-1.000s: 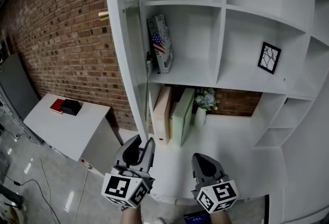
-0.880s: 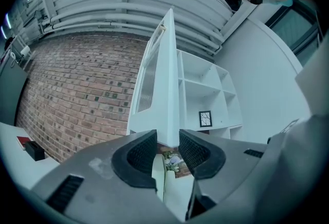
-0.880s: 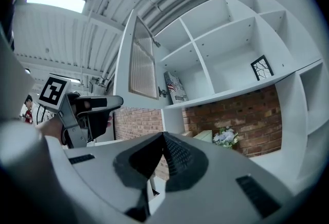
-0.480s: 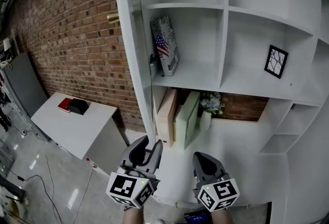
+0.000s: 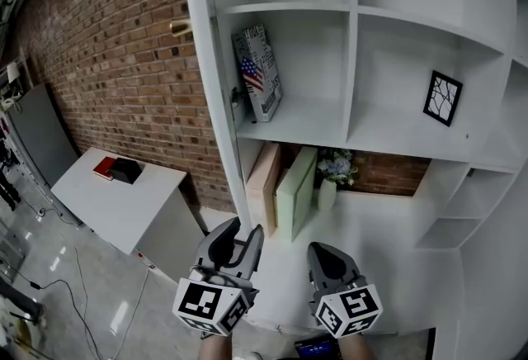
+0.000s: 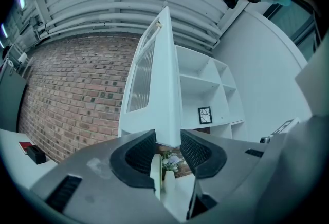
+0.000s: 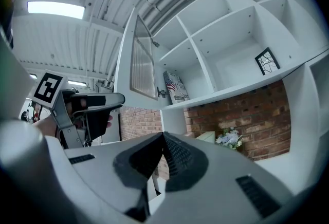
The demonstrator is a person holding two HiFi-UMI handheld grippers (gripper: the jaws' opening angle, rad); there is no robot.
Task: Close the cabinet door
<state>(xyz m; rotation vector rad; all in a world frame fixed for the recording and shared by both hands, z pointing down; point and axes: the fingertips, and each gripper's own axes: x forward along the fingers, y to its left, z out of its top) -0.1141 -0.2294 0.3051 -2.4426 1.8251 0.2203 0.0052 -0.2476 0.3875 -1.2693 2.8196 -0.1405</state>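
The white cabinet door stands open and shows nearly edge-on, with a gold knob on its outer face. My left gripper is open just below the door's lower corner. In the left gripper view the door rises straight ahead, its lower edge in line with the gap between the jaws of the left gripper; contact cannot be told. My right gripper is shut and empty, low in front of the counter. In the right gripper view the door hangs to the left of the right gripper.
The shelves hold a flag-printed book, a framed picture, upright books and a small flower vase. A brick wall lies behind the door. A white table with a black box stands at the left.
Both grippers and the view have shifted slightly right, and the left gripper has come up closer under the door's lower corner. The right gripper stays shut.
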